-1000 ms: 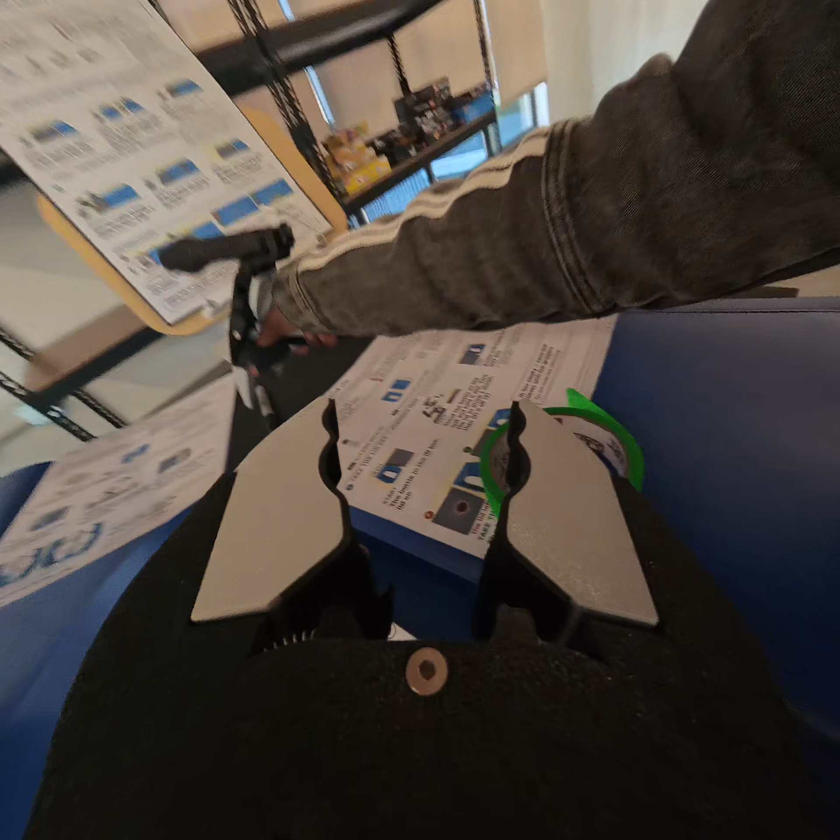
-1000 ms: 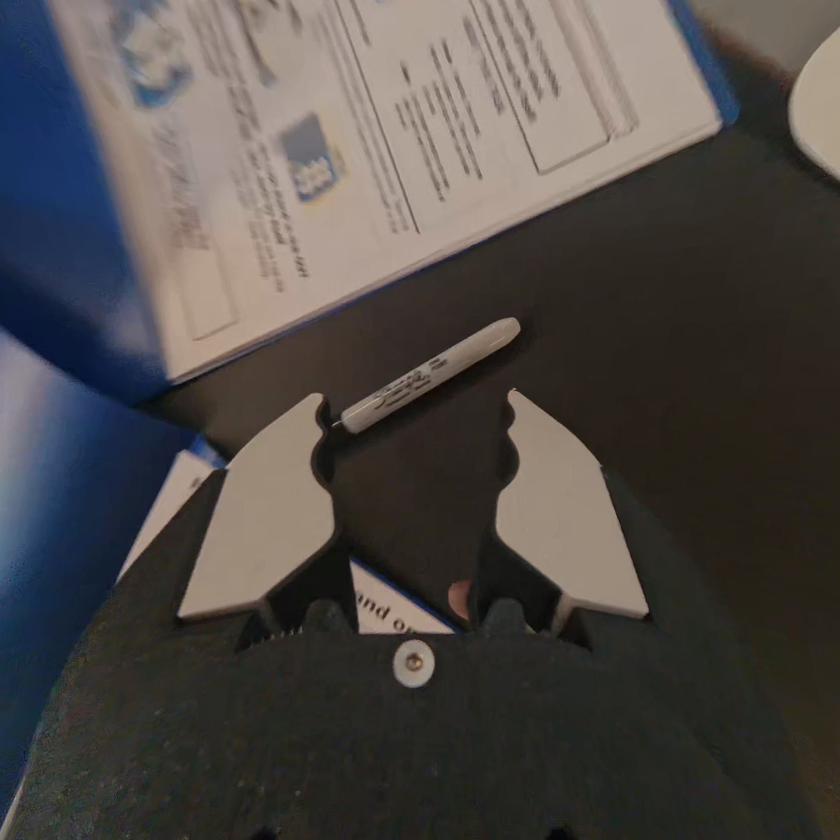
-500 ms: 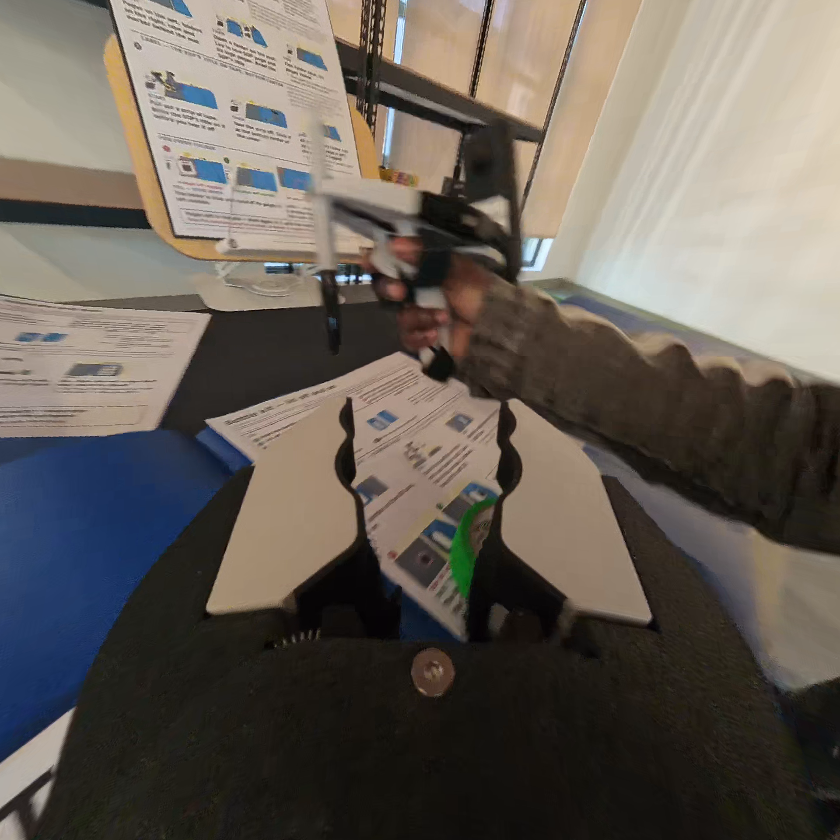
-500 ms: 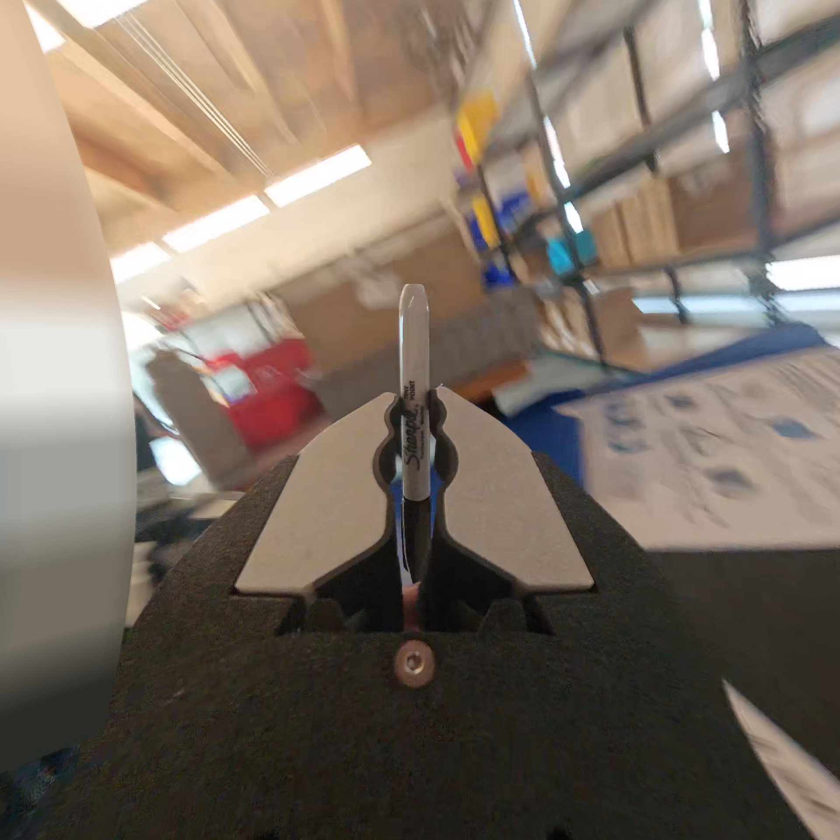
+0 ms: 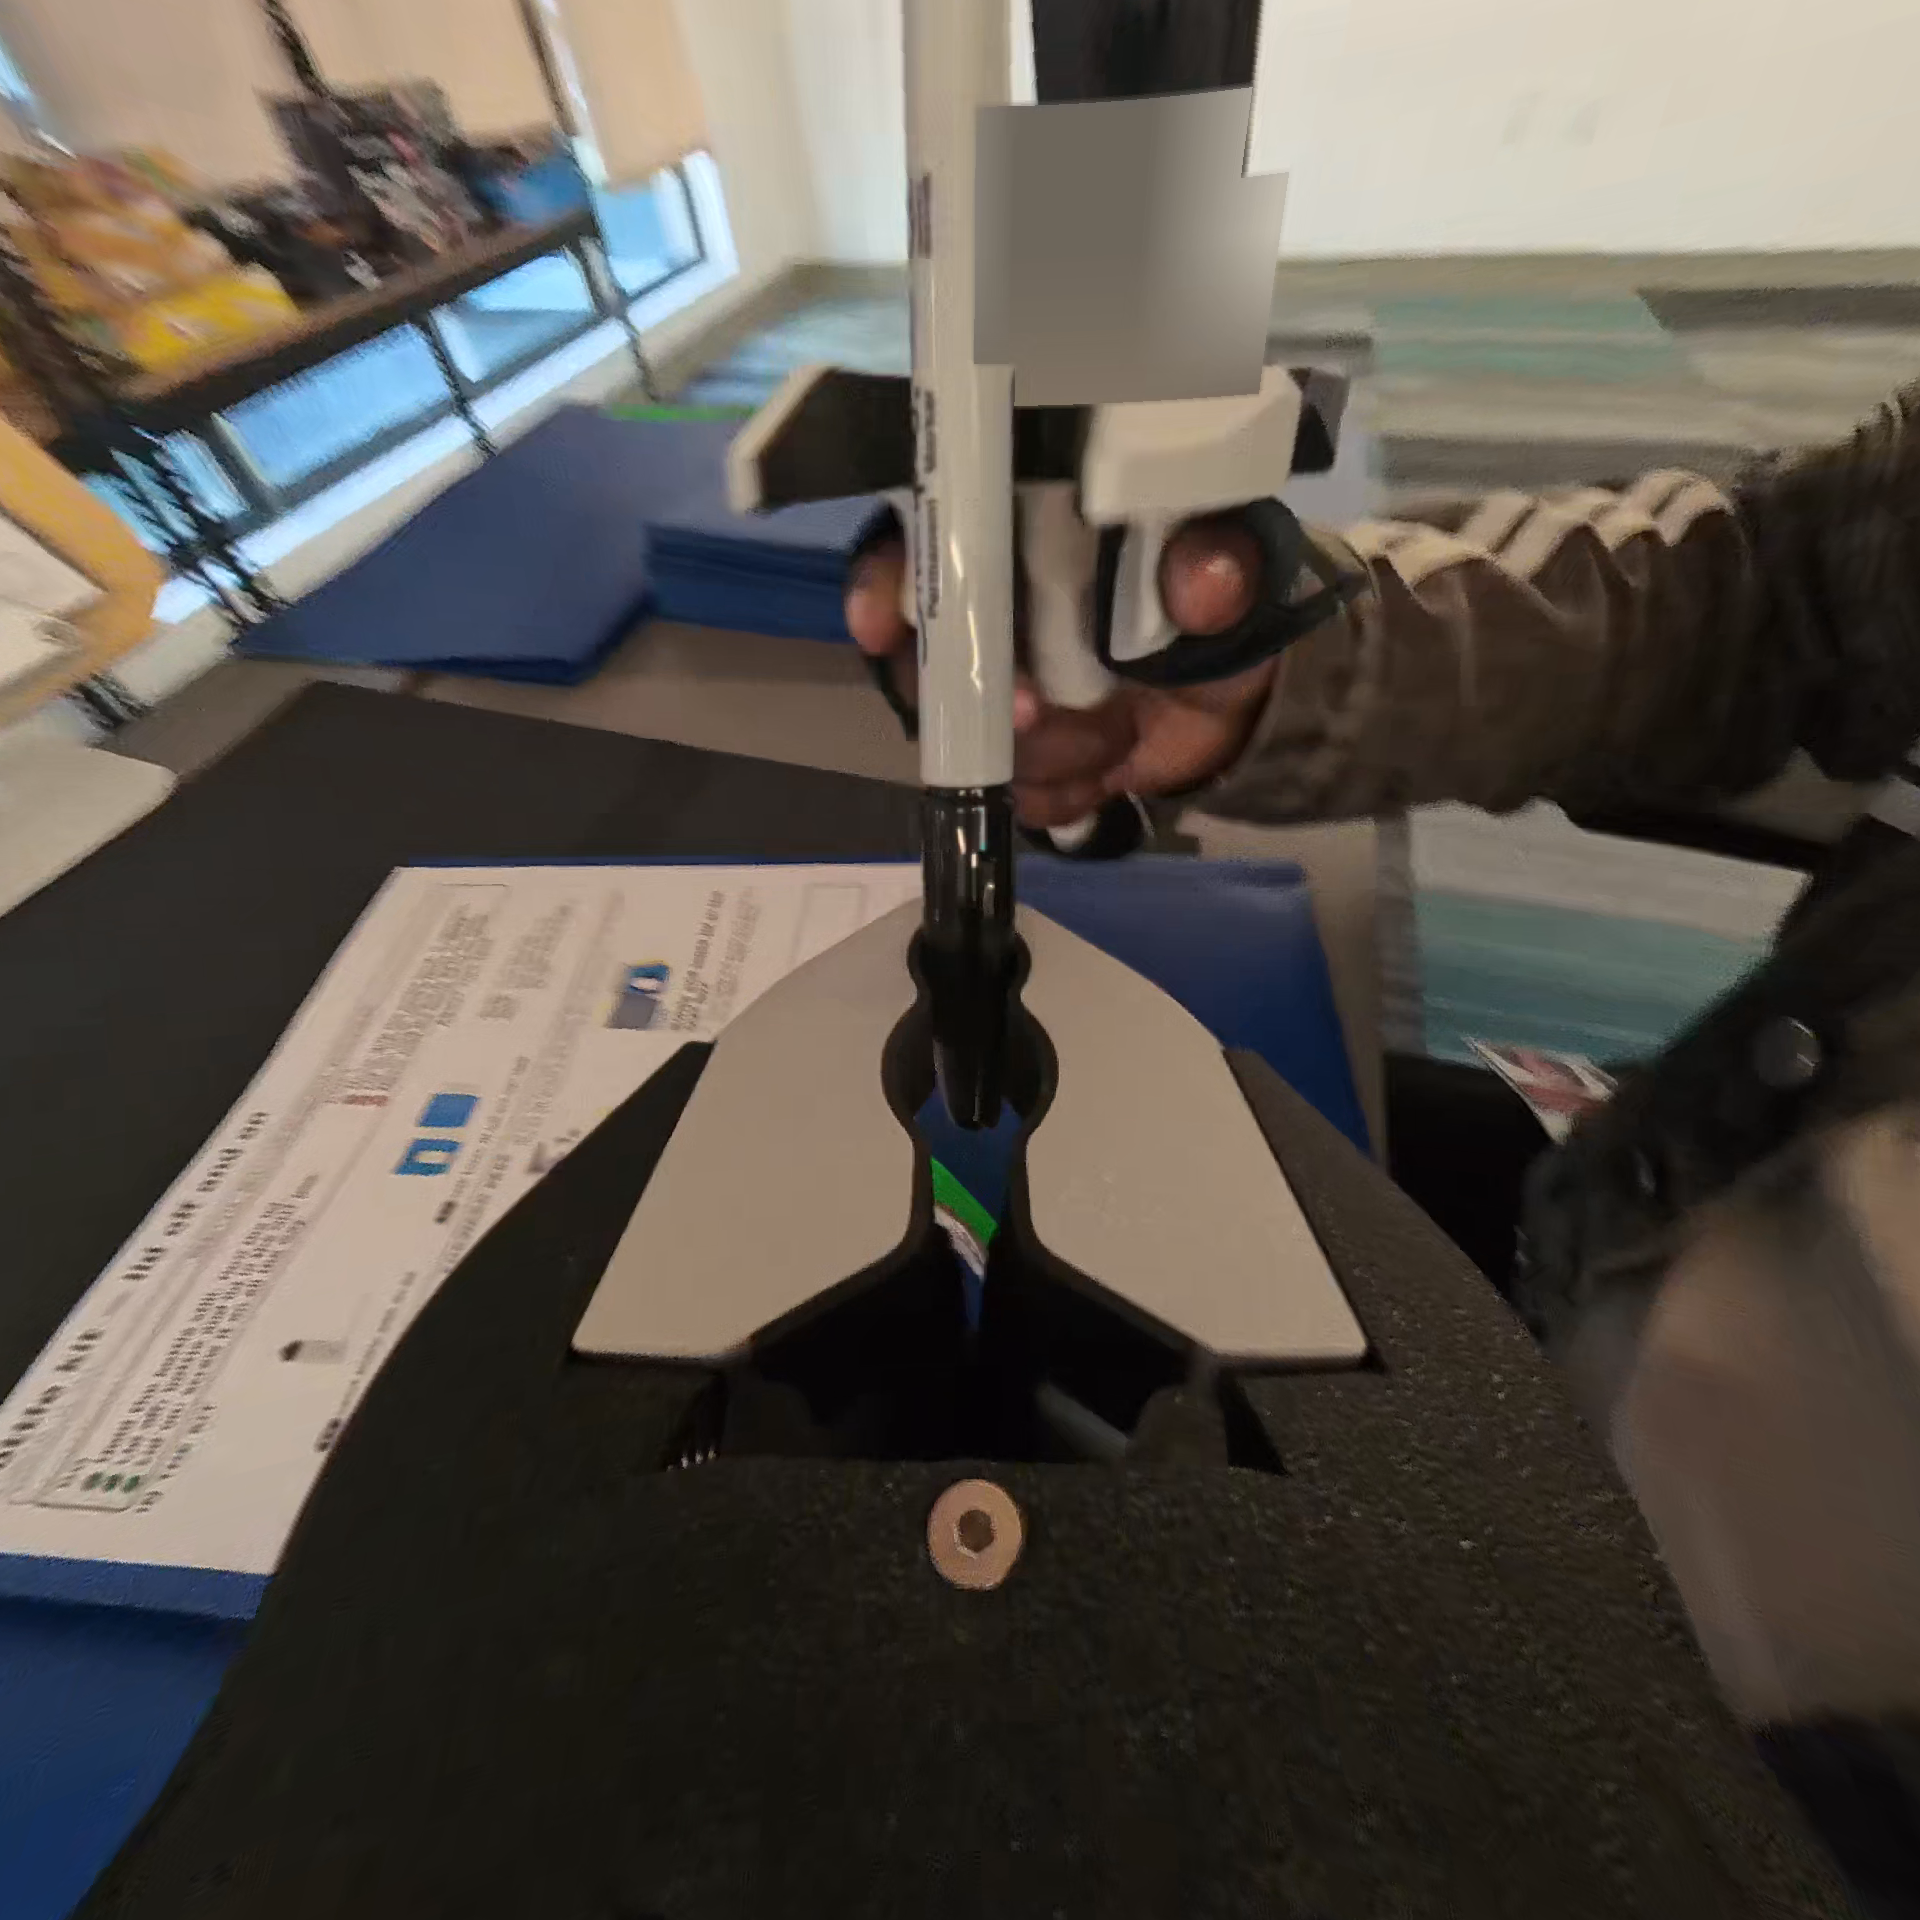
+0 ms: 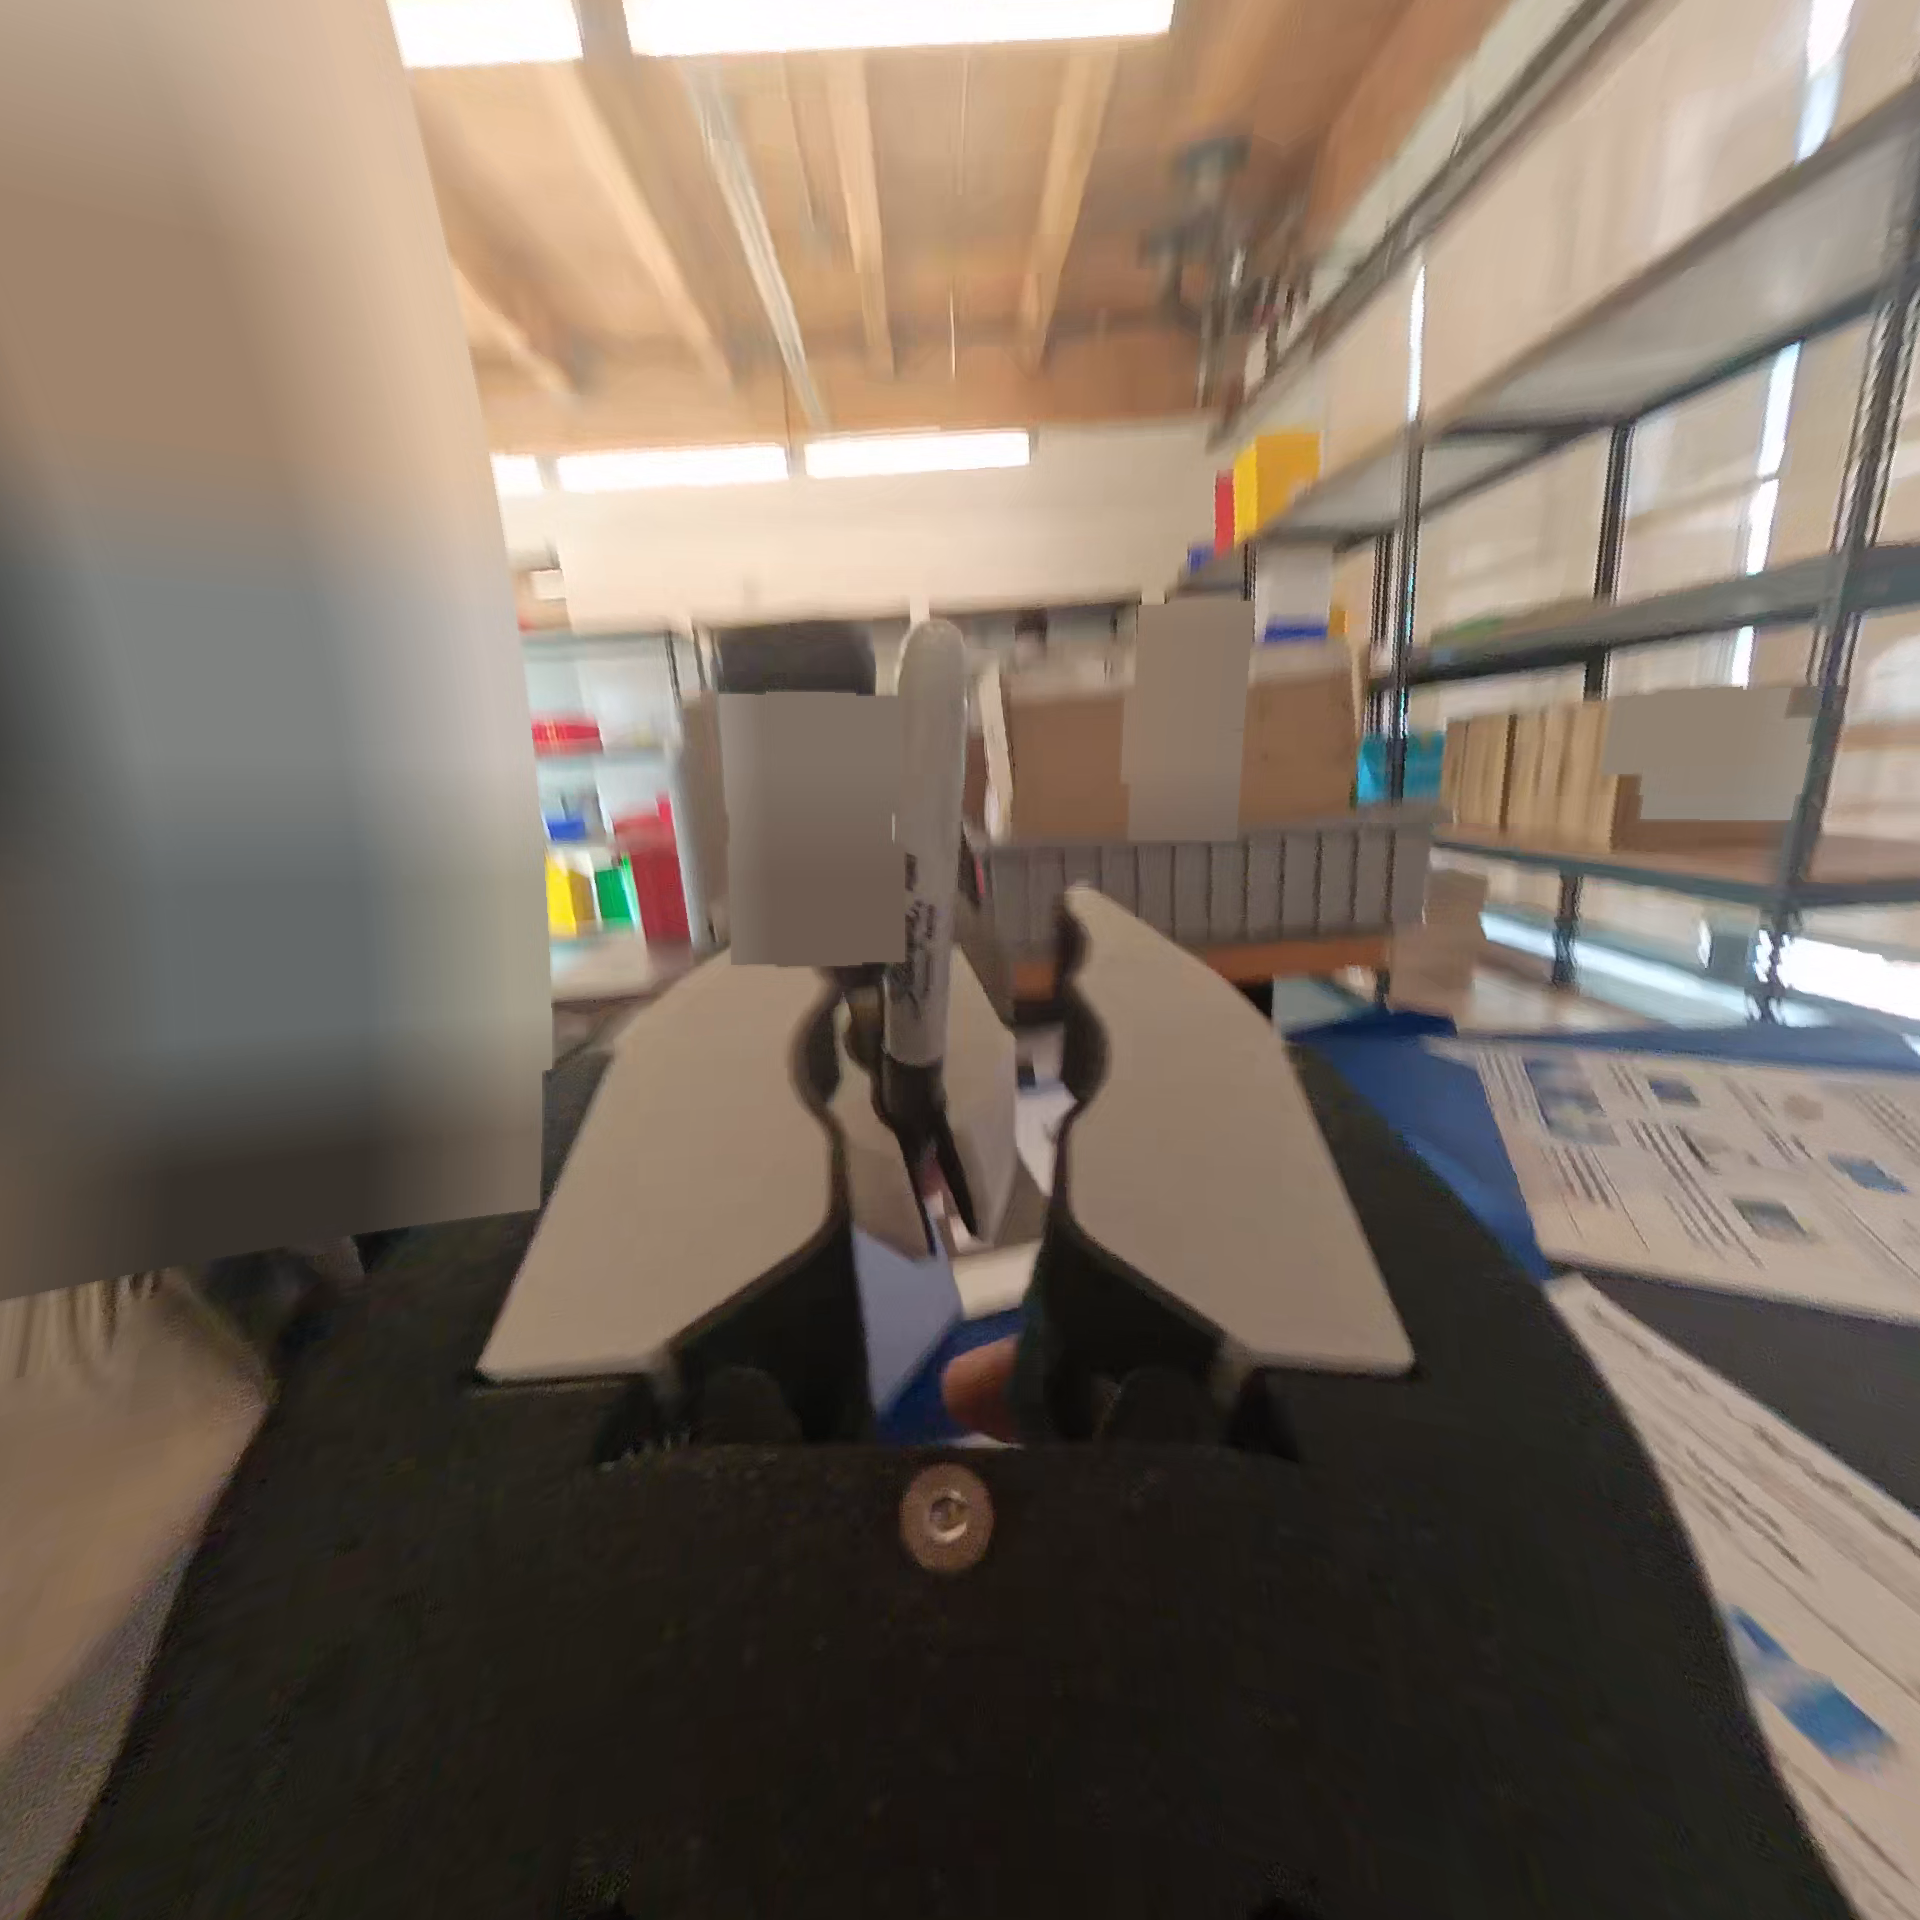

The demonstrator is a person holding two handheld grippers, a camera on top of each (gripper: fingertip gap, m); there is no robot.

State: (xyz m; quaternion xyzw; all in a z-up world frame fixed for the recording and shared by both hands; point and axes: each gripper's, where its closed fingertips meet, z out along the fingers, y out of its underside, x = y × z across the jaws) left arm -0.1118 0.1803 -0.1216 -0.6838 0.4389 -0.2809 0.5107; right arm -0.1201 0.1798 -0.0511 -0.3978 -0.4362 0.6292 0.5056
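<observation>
A grey marker (image 5: 956, 520) with a black cap (image 5: 966, 987) stands upright. My left gripper (image 5: 966, 935) is shut on the cap end, above a printed sheet. Behind the marker, a hand (image 5: 1143, 727) holds the white body of the right gripper. In the right wrist view, my right gripper (image 6: 940, 935) stands open with the marker (image 6: 928, 810) in the gap between its fingers, touching neither. The grey fingers (image 6: 987, 1049) of the left gripper show beyond, closed on the cap (image 6: 925, 1132).
A printed sheet (image 5: 416, 1091) lies on a blue folder on the black table mat (image 5: 312, 810). A stack of blue folders (image 5: 748, 571) sits farther back. A green tape roll (image 5: 961, 1190) shows below the left fingers. Metal shelving (image 6: 1662, 623) and more printed sheets (image 6: 1714, 1143) are to the right. Tip to tip, the grippers are about 7 centimeters apart.
The right gripper picked the marker off the mat and raised it upright. The left gripper has closed on the cap end, and the right gripper has opened.
</observation>
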